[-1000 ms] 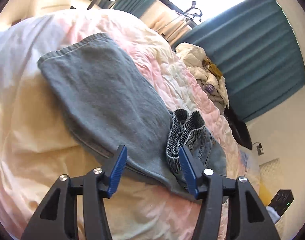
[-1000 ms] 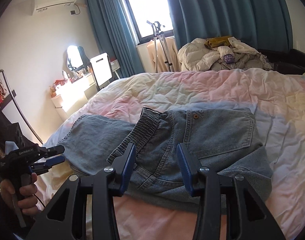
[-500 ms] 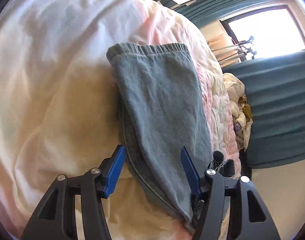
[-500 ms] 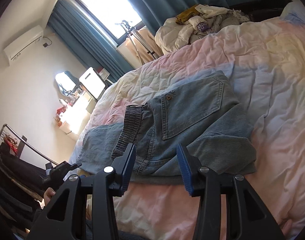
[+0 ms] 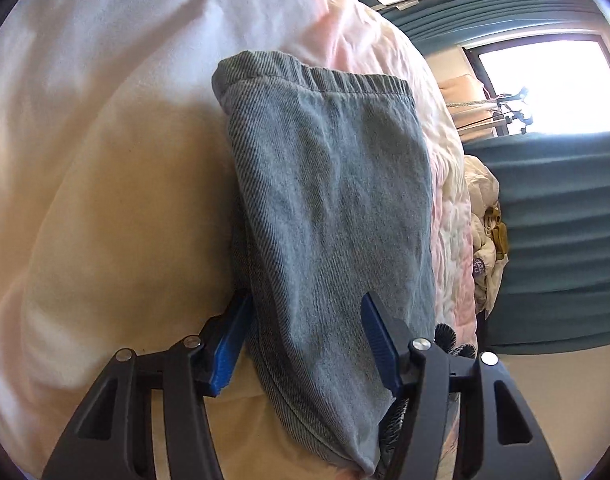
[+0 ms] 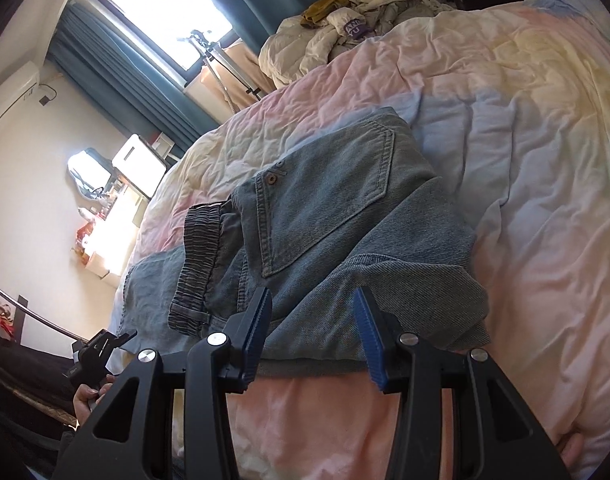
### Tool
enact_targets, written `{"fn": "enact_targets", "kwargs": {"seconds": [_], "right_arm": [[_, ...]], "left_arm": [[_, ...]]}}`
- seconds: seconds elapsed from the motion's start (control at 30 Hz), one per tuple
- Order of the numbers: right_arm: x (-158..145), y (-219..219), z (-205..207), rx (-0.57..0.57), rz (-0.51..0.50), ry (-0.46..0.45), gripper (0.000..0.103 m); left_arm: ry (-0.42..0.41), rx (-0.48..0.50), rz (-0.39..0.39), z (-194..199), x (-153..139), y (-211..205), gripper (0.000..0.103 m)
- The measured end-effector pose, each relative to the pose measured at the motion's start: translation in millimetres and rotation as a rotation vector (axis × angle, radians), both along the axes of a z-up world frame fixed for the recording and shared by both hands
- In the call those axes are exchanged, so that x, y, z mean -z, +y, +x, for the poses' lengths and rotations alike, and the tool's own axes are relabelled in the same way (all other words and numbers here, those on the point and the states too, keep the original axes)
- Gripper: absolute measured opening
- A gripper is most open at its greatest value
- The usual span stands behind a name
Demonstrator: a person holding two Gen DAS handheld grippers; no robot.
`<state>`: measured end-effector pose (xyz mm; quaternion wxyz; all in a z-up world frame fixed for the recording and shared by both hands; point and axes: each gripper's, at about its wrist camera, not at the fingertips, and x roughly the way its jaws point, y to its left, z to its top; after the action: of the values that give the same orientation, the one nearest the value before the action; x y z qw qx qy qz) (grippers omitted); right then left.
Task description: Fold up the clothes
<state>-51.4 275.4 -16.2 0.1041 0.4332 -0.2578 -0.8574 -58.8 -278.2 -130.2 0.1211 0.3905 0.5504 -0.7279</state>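
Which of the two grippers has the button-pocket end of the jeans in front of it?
The right gripper: its view shows the buttoned back pocket. The left gripper straddles the plain leg end with the gathered hem.

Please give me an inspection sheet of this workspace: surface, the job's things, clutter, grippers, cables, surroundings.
Surface: bed quilt, pastel, wrinkled.
Job's things: denim trousers, partly folded, flat on the quilt; leg cuff lies away from the left gripper.
Clutter: clothes pile at the far edge.
Grippers: left gripper open astride the trouser leg; right gripper open at the near edge.
Cables: nothing seen on the bed.
Surroundings: teal curtains, window.
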Motion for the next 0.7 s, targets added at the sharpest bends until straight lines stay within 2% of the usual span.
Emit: {"fn": "enact_targets", "kwargs": {"seconds": [0.1, 0.27, 0.33, 0.47, 0.53, 0.7], "right_arm": [[3, -1, -1, -0.001, -0.002, -0.013, 0.043], [6, -5, -2, -0.01, -0.001, -0.019, 0.043], [6, -7, -3, -0.014, 0.003, -0.019, 0.043], [6, -7, -3, -0.006, 0.011, -0.019, 0.043], [6, -5, -3, 0.004, 0.01, -0.019, 0.043], [9, -1, -4, 0.025, 0.02, -0.026, 0.043]], "left_arm": [[-0.008, -0.032, 0.046, 10, 5, 0, 0.058], [-0.003, -0.032, 0.062, 8, 6, 0, 0.058], [0.039, -0.031, 0.111, 4, 8, -2, 0.058], [0.225, -0.074, 0.246, 4, 9, -11, 0.058], [0.274, -0.091, 0.262, 2, 7, -17, 0.058], [0.297, -0.051, 0.24, -15, 4, -19, 0.055]]}}
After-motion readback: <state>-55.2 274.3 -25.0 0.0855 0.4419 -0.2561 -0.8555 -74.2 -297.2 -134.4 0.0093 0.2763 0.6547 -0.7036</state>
